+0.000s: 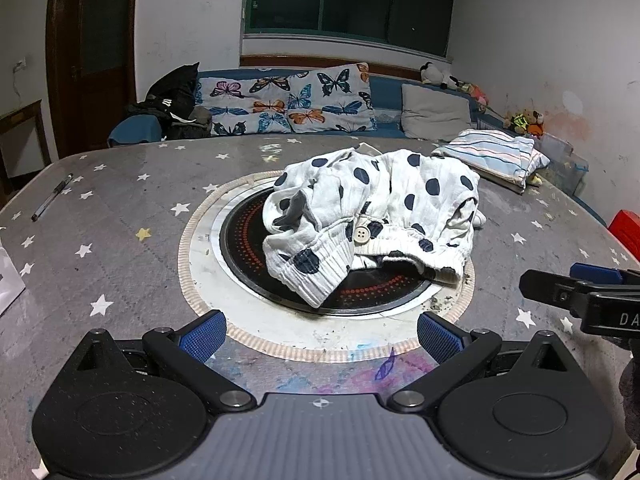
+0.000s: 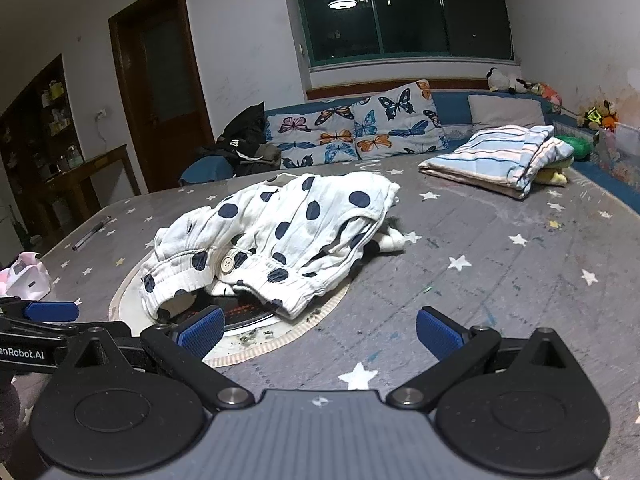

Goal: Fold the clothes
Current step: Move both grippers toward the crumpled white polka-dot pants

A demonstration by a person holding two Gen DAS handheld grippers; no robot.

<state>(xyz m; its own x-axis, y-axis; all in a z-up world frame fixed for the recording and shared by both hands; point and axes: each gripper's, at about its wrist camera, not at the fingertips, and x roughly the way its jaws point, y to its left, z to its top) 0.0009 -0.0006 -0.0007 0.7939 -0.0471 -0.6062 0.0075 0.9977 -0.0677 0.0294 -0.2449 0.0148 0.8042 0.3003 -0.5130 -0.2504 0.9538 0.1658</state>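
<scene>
Crumpled spotted garment (image 1: 372,216); underside hidden

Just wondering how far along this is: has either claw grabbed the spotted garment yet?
No: the left claw and right claw both gape open short of the crumpled spotted garment.
</scene>
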